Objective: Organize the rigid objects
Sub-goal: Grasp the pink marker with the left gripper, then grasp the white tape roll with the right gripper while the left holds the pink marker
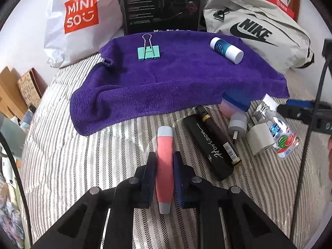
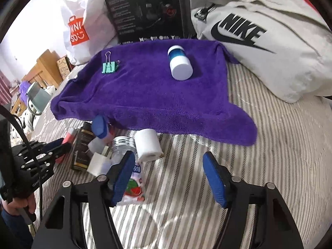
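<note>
My left gripper [image 1: 165, 161] is shut on a pink tube with grey ends [image 1: 165, 166], just above the striped bedding, short of the purple towel [image 1: 166, 83]. On the towel lie a green binder clip [image 1: 148, 50] and a white and blue bottle [image 1: 227, 49]. My right gripper [image 2: 169, 176] is open and empty, low over the bedding, its left finger next to a small clear bottle with a watermelon label [image 2: 133, 186]. The towel [image 2: 155, 95], clip [image 2: 109, 66] and bottle [image 2: 180, 64] also show in the right wrist view, and the left gripper [image 2: 62, 145] at the left there.
A pile lies by the towel's near edge: a black Horizon box [image 1: 211, 145], white charger [image 1: 259, 139], grey plug [image 1: 237, 124], blue-lidded pink container [image 1: 234, 101], white roll [image 2: 148, 145]. A Miniso bag [image 1: 81, 16], black box [image 1: 161, 4] and Nike bag [image 1: 255, 31] stand behind.
</note>
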`<state>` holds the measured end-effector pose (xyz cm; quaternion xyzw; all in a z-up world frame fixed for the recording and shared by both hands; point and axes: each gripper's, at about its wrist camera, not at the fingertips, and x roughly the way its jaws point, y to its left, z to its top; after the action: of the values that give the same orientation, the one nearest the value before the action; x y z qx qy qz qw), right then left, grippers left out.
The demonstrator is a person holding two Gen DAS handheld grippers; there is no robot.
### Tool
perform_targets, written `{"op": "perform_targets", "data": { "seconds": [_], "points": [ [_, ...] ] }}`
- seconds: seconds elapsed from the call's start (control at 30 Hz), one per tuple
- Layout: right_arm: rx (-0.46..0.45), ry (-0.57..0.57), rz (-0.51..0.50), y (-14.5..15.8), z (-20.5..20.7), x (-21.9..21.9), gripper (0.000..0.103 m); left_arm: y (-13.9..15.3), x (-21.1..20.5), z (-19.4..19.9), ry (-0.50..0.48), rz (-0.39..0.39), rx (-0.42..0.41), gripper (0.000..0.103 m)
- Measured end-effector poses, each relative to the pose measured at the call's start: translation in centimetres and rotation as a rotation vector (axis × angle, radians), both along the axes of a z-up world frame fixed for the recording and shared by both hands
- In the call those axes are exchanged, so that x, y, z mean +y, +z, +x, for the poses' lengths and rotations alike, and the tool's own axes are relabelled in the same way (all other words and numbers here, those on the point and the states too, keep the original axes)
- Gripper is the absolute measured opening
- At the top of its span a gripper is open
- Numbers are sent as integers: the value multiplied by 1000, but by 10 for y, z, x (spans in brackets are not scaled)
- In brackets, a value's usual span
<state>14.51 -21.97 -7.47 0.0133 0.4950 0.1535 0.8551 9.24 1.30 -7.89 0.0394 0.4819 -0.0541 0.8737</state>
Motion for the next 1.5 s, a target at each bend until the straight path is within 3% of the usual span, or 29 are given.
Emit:
{"op": "perform_targets", "data": {
  "seconds": [0.47,0.53,0.67,0.8,1.13,1.27,1.5],
  "points": [
    [-12,66,-28,-13,17,21,56,-2,4,0,9,-24,-10,17],
    [-14,84,-12,-14,19,23,46,-2,4,0,14,-27,-12,17],
    [-34,109,-39,-15,20,33,42,-2,4,-1,19,-30,-15,17],
    [-27,116,-19,-14,17,32,30,-2,6,-1,20,-45,-15,17],
    [23,35,-122,-10,-22,-18,30,-2,8,-6,19,-10,-9,17],
    [21,14,-108,-14,-27,-27,30,-3,4,-6,23,17,-14,17],
    [0,-11,-110,-15,-22,-21,41,-4,5,-2,35,5,-12,17]
  ]
}}
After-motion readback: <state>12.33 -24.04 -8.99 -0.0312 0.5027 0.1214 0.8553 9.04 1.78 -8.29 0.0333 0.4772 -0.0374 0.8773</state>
